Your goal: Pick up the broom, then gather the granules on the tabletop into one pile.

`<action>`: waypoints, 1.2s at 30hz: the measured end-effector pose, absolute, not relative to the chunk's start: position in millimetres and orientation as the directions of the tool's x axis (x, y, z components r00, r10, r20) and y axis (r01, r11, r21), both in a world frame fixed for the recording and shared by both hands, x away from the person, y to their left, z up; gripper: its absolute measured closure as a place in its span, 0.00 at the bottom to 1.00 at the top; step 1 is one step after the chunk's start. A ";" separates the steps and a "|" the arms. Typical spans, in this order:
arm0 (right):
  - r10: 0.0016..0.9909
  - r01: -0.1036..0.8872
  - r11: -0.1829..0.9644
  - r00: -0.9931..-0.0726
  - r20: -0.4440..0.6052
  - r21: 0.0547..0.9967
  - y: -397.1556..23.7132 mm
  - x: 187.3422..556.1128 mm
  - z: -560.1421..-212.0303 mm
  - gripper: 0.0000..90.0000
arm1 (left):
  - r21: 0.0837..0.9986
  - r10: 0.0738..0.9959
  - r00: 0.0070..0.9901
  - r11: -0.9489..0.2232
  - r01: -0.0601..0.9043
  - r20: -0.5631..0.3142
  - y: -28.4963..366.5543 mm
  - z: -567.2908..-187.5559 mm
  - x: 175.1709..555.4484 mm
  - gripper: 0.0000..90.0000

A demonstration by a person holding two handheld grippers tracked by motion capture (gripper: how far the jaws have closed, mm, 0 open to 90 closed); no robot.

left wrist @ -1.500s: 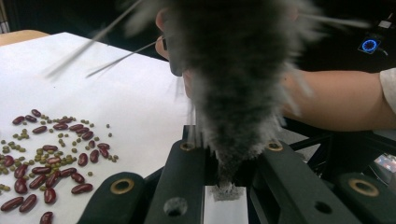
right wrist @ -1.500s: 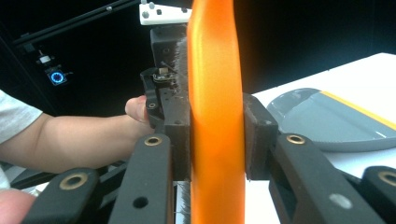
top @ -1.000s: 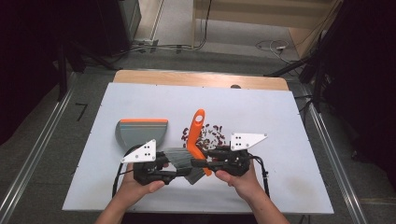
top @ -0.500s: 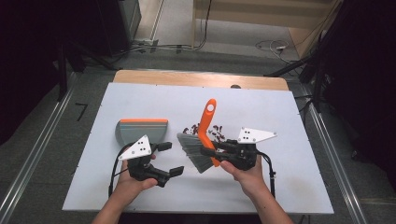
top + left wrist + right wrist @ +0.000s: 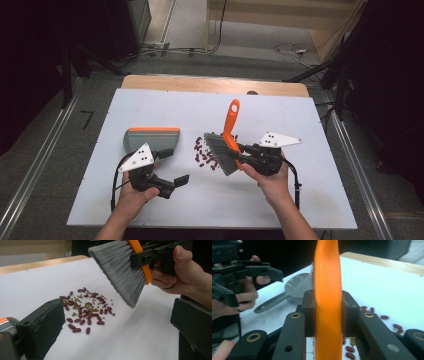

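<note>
Our right hand-held gripper (image 5: 239,152) clenches the brush (image 5: 227,145) over the beans (image 5: 204,154) on the desk (image 5: 300,200). Our left hand-held gripper (image 5: 172,167), jaws just opened, holds nothing. With the dustpan (image 5: 150,139) unheld, sweeping could push it away and scatter beans.

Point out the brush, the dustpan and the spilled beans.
brush (image 5: 223,152), high view, on the grey bristles
dustpan (image 5: 150,138), high view, on the grey pan below its orange edge
beans (image 5: 86,308), left gripper view, middle of the pile
</note>
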State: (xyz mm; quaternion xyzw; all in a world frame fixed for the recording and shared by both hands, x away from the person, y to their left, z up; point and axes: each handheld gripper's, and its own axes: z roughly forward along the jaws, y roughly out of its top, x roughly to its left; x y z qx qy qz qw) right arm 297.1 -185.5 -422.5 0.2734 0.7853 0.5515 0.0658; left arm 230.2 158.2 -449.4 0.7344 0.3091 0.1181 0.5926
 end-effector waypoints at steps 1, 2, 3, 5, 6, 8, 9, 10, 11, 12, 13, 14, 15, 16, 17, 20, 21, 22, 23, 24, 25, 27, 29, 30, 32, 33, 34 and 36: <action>0.527 0.360 0.252 -0.829 0.184 0.898 -188.4 298.6 -422.3 0.76 | 0.944 0.600 0.778 -0.108 0.310 -0.187 159.5 -449.3 230.4 0.00; 0.539 0.359 0.256 -0.824 0.176 0.897 -189.7 299.4 -422.2 0.76 | 0.944 0.609 0.772 -0.112 0.310 -0.182 160.7 -449.3 230.3 0.00; 0.539 0.359 0.256 -0.824 0.176 0.897 -189.7 299.4 -422.2 0.76 | 0.944 0.616 0.768 -0.116 0.308 -0.175 162.0 -449.5 230.5 0.00; 0.565 0.364 0.265 -0.809 0.162 0.893 -194.7 302.5 -421.5 0.76 | 0.944 0.630 0.757 -0.112 0.311 -0.175 166.4 -450.5 231.3 0.00; 0.573 0.367 0.263 -0.803 0.161 0.892 -196.3 303.8 -421.4 0.76 | 0.944 0.630 0.757 -0.112 0.311 -0.175 166.4 -450.5 231.3 0.00; 0.582 0.371 0.263 -0.797 0.161 0.891 -198.1 305.3 -421.4 0.76 | 0.943 0.641 0.748 -0.113 0.313 -0.171 169.9 -450.4 231.6 0.00; 0.599 0.378 0.265 -0.786 0.155 0.887 -201.5 307.4 -421.5 0.76 | 0.944 0.641 0.748 -0.108 0.312 -0.174 171.4 -450.3 231.5 0.00; 0.612 0.383 0.268 -0.776 0.151 0.884 -203.1 308.3 -421.5 0.76 | 0.944 0.642 0.747 -0.109 0.312 -0.172 173.2 -450.0 231.4 0.00; 0.612 0.383 0.268 -0.776 0.151 0.884 -203.1 308.3 -421.5 0.76 | 0.944 0.644 0.746 -0.112 0.312 -0.170 174.5 -449.9 231.1 0.00; 0.634 0.393 0.270 -0.759 0.145 0.879 -206.4 310.2 -421.7 0.76 | 0.944 0.656 0.737 -0.112 0.311 -0.165 176.8 -450.2 230.2 0.00; 0.646 0.399 0.272 -0.750 0.141 0.876 -207.8 310.9 -421.4 0.76 | 0.942 0.659 0.733 -0.112 0.316 -0.167 178.0 -450.4 229.8 0.00; 0.661 0.403 0.280 -0.739 0.129 0.871 -208.8 311.8 -421.2 0.76 | 0.942 0.659 0.733 -0.112 0.316 -0.167 178.0 -450.4 229.8 0.00; 0.661 0.403 0.280 -0.739 0.129 0.871 -208.8 311.8 -421.2 0.76 | 0.942 0.663 0.730 -0.112 0.317 -0.167 179.1 -450.8 229.6 0.00; 0.675 0.408 0.288 -0.728 0.119 0.866 -209.9 312.8 -420.8 0.76 | 0.942 0.670 0.724 -0.109 0.319 -0.167 180.1 -450.9 229.4 0.00; 0.698 0.419 0.295 -0.708 0.106 0.858 -212.7 314.9 -420.2 0.76 | 0.941 0.674 0.720 -0.108 0.320 -0.167 181.2 -450.7 229.2 0.00; 0.720 0.444 0.304 -0.686 0.101 0.843 -216.8 320.2 -419.3 0.76 | 0.943 0.684 0.710 -0.099 0.317 -0.167 185.9 -448.5 227.4 0.00; 0.720 0.444 0.304 -0.686 0.101 0.843 -216.8 320.2 -419.3 0.76 | 0.944 0.689 0.706 -0.098 0.316 -0.165 188.0 -447.9 226.7 0.00; 0.735 0.464 0.312 -0.670 0.098 0.829 -219.4 324.4 -418.2 0.76 | 0.945 0.692 0.702 -0.091 0.314 -0.167 190.1 -447.7 226.2 0.00; 0.747 0.465 0.322 -0.660 0.081 0.825 -220.4 326.3 -417.6 0.76 | 0.946 0.698 0.698 -0.092 0.312 -0.162 192.5 -447.4 225.6 0.00; 0.754 0.472 0.326 -0.652 0.075 0.819 -221.5 328.5 -417.2 0.76 | 0.946 0.707 0.690 -0.094 0.310 -0.156 194.2 -447.7 225.2 0.00; 0.762 0.481 0.331 -0.644 0.070 0.812 -222.6 331.1 -416.9 0.76 | 0.946 0.711 0.687 -0.100 0.308 -0.149 196.2 -448.1 225.3 0.00; 0.774 0.496 0.345 -0.630 0.058 0.797 -223.3 336.9 -416.6 0.76 | 0.945 0.721 0.678 -0.106 0.310 -0.142 199.0 -448.9 225.4 0.00; 0.785 0.505 0.372 -0.619 0.025 0.779 -222.6 343.0 -415.2 0.76 | 0.945 0.725 0.675 -0.109 0.309 -0.137 201.0 -449.2 225.8 0.00; 0.785 0.505 0.372 -0.619 0.025 0.779 -222.6 343.0 -415.2 0.76 | 0.943 0.727 0.673 -0.111 0.312 -0.137 201.8 -449.1 225.5 0.00; 0.792 0.517 0.386 -0.611 0.013 0.764 -222.0 349.8 -414.0 0.76 | 0.942 0.726 0.673 -0.111 0.315 -0.140 204.5 -448.9 225.1 0.00; 0.800 0.529 0.401 -0.600 -0.005 0.748 -220.6 356.8 -413.5 0.76 | 0.942 0.728 0.671 -0.107 0.317 -0.143 205.5 -449.1 225.2 0.00; 0.805 0.535 0.405 -0.593 -0.013 0.742 -219.8 360.3 -413.5 0.76 | 0.943 0.730 0.668 -0.104 0.317 -0.145 206.7 -449.3 225.4 0.00; 0.808 0.537 0.413 -0.589 -0.023 0.736 -219.4 363.8 -413.5 0.76 | 0.943 0.730 0.666 -0.097 0.320 -0.151 208.4 -449.8 225.6 0.00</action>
